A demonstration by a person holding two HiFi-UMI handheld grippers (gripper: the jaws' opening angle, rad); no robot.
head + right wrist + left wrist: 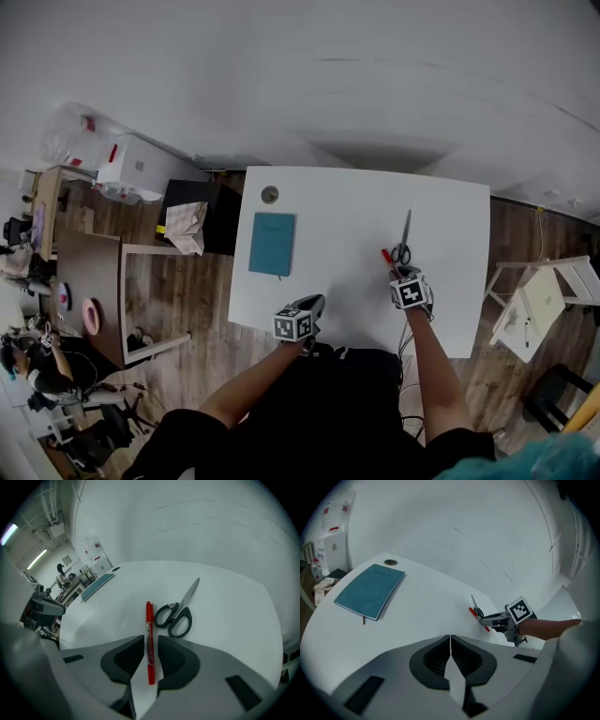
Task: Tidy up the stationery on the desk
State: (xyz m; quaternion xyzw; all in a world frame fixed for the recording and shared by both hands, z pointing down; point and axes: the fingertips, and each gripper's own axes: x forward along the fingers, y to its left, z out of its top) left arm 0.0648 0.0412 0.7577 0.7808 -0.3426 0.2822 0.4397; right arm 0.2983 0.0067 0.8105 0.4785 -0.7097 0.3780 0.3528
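A teal notebook [272, 244] [370, 590] lies on the left part of the white desk [347, 211]. Black-handled scissors [403, 246] [177, 613] rest right of the middle, blades pointing away. Beside them lies a red pen [385, 255] [149, 634]. My right gripper [399, 273] [150, 640] is shut on the red pen, which sticks out ahead of and behind the jaws just above the desk. The left gripper view shows that gripper [493, 619] with the pen through it. My left gripper [316, 303] [450, 638] hovers at the desk's near edge, shut and holding nothing.
A round cable grommet [270, 194] sits in the desk's far left corner. Left of the desk stand a brown table [89, 272] and a black box with a bag [187, 225]. A white folding stool [539, 300] stands to the right.
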